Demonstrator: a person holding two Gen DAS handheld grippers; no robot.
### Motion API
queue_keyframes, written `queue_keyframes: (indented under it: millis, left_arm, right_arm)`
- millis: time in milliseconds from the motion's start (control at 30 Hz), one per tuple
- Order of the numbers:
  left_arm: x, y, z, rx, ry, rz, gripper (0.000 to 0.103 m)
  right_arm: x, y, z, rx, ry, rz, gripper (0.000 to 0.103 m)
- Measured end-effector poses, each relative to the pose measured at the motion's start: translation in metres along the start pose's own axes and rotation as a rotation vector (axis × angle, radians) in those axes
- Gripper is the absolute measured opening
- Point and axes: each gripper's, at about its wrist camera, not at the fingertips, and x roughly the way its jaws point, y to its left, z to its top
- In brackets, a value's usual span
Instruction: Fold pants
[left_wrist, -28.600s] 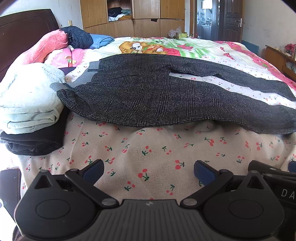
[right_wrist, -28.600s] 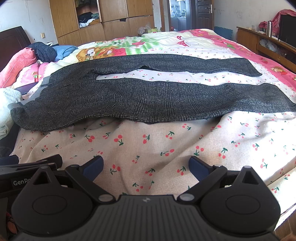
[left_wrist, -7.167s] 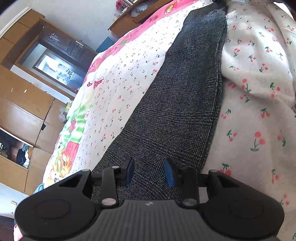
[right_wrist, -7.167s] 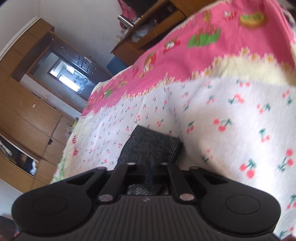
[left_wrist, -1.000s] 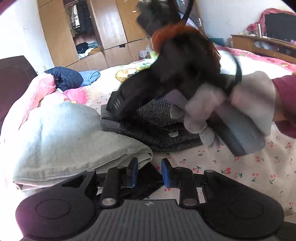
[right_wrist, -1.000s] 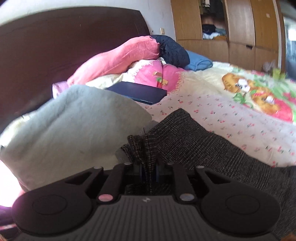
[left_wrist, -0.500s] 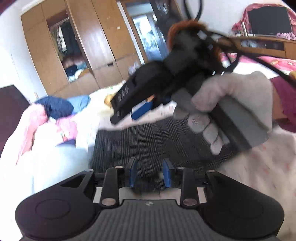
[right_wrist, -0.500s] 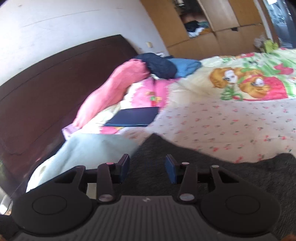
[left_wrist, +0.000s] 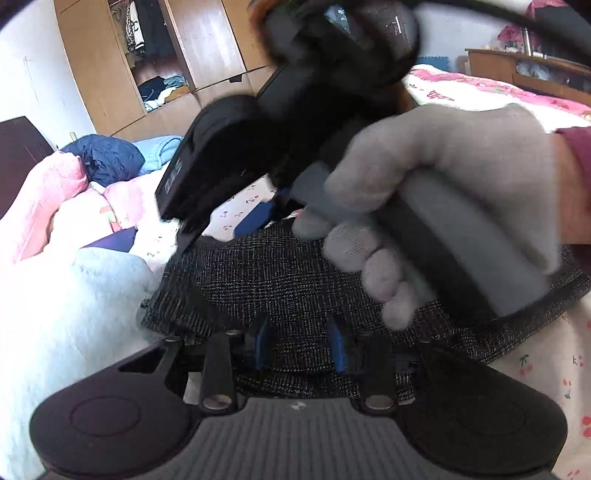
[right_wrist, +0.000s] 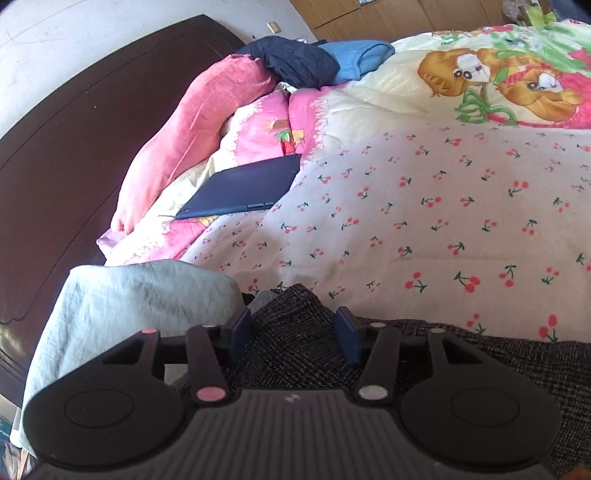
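The folded pants (left_wrist: 295, 280) lie as a dark checked bundle on the cherry-print bedspread (right_wrist: 443, 206), directly ahead of and under both tools, touching the pale folded garment (right_wrist: 140, 291) on their left side; the left gripper (left_wrist: 299, 345) stands part open over the near edge, holding nothing; the right gripper (right_wrist: 293, 334) hovers likewise part open and empty above the far corner; the bundle's long axis runs across the left gripper's view, so the left is nearer the front edge.
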Motion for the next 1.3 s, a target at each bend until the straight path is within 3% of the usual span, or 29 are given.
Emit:
queue_keyframes:
  millis: [133,233,333,400,467,567,633,733,867,1000,1100,1167,1233,1300]
  left_arm:
    - [-0.013,-0.014,0.004,0.031,-0.014,0.011,0.048]
    - [-0.025,-0.028,0.006,0.061,-0.048,-0.005,0.048]
    - [-0.033,-0.046,0.015,0.089,-0.086,-0.046,0.048]
    - [-0.032,-0.058,0.021,0.100,-0.106,-0.088,0.048]
    - [-0.028,-0.072,0.028,0.114,-0.116,-0.129,0.049]
    - [-0.014,-0.090,0.037,0.138,-0.103,-0.178,0.049]
    - [-0.009,-0.099,0.039,0.153,-0.087,-0.194,0.049]
    - [-0.009,-0.113,0.038,0.172,-0.066,-0.210,0.049]
    - [-0.005,-0.122,0.040,0.181,-0.062,-0.235,0.049]
    - [0.000,-0.121,0.044,0.183,-0.080,-0.253,0.049]
    - [0.005,-0.121,0.045,0.168,-0.085,-0.262,0.049]
    - [0.008,-0.121,0.047,0.168,-0.087,-0.262,0.049]
    - [0.010,-0.118,0.049,0.171,-0.092,-0.260,0.049]
    - [0.010,-0.116,0.048,0.176,-0.100,-0.267,0.049]
  right_arm:
    - [-0.092,-0.020,-0.011,0.025,-0.117,0.004,0.050]
    - [-0.176,-0.064,-0.032,0.090,-0.174,-0.093,0.050]
    - [-0.251,-0.123,-0.063,0.259,-0.205,-0.248,0.052]
    - [-0.287,-0.158,-0.086,0.383,-0.224,-0.289,0.052]
    - [-0.306,-0.183,-0.105,0.475,-0.245,-0.266,0.052]
    - [-0.302,-0.206,-0.119,0.556,-0.234,-0.183,0.052]
    - [-0.285,-0.215,-0.122,0.565,-0.175,-0.161,0.052]
    - [-0.271,-0.230,-0.128,0.579,-0.157,-0.110,0.050]
    - [-0.270,-0.241,-0.127,0.688,-0.151,0.094,0.053]
    - [-0.259,-0.249,-0.126,0.657,-0.124,0.134,0.052]
    - [-0.237,-0.255,-0.124,0.717,-0.109,0.156,0.040]
    - [-0.230,-0.243,-0.113,0.681,-0.097,0.152,0.035]
    - [-0.237,-0.226,-0.107,0.651,-0.127,0.238,0.019]
    - [-0.248,-0.208,-0.102,0.561,-0.155,0.295,0.015]
